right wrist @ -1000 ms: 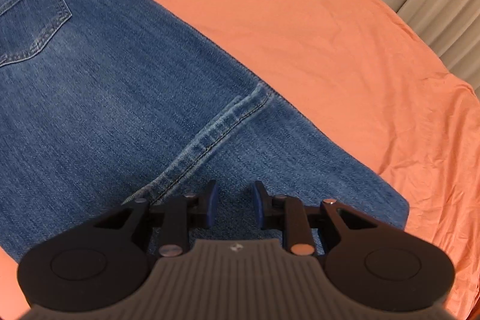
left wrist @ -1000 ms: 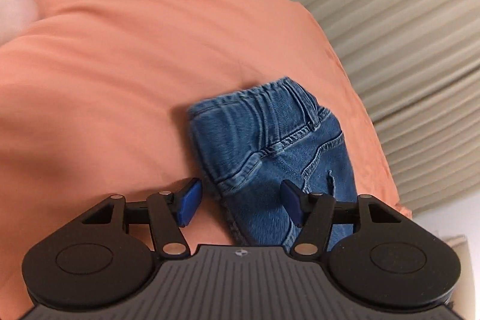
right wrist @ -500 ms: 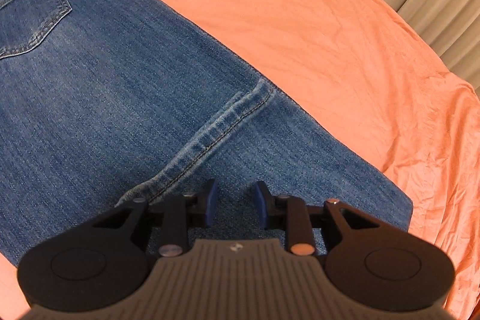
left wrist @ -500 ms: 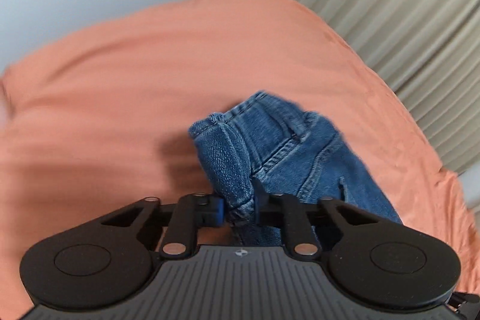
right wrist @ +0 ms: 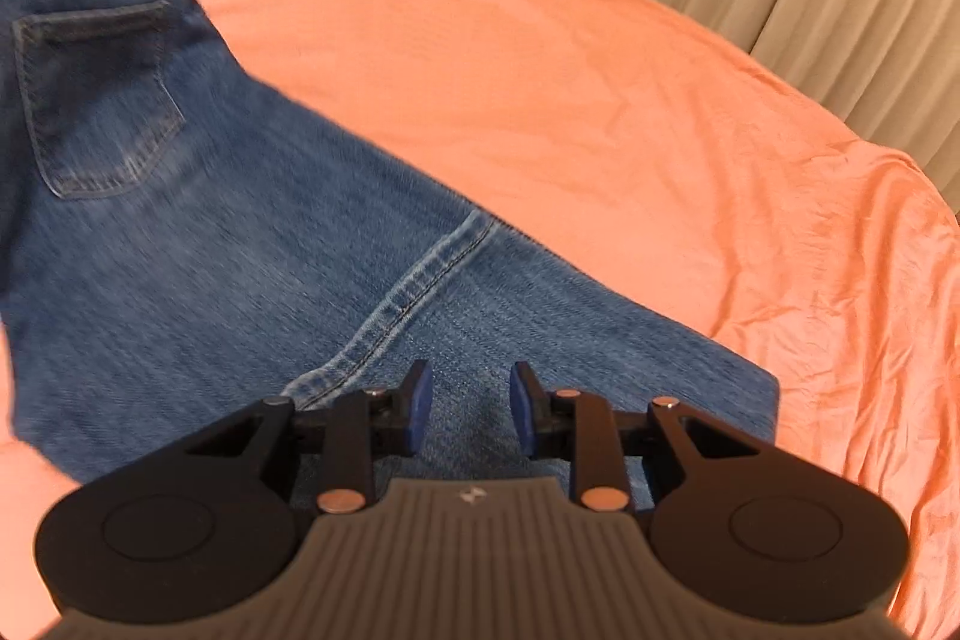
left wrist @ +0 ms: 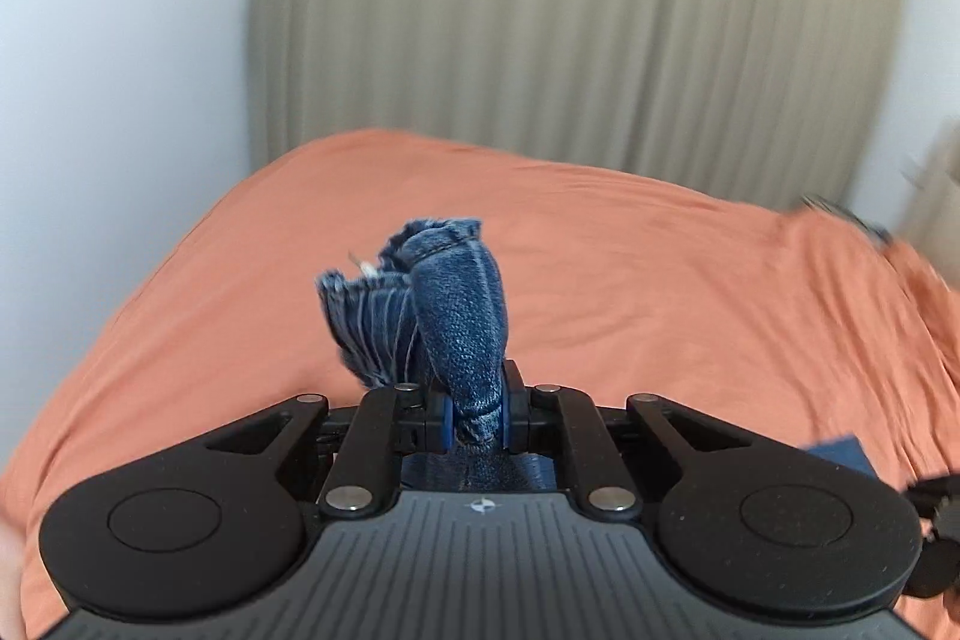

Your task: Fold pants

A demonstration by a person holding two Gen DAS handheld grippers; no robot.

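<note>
Left wrist view: looks forward along the left gripper (left wrist: 475, 421), raised above the orange bed cover (left wrist: 660, 280), facing the curtain (left wrist: 570, 10) and wall. Right wrist view: looks steeply down along the right gripper (right wrist: 471, 409), close over the jeans (right wrist: 210, 268). Both 2 views share the bed cover, curtain and jeans.

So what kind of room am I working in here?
Most likely a bedroom. The jeans lie on a wide soft surface under an orange sheet that looks like a bed, with beige pleated curtains hanging right behind it and a plain white wall beside them.
</note>
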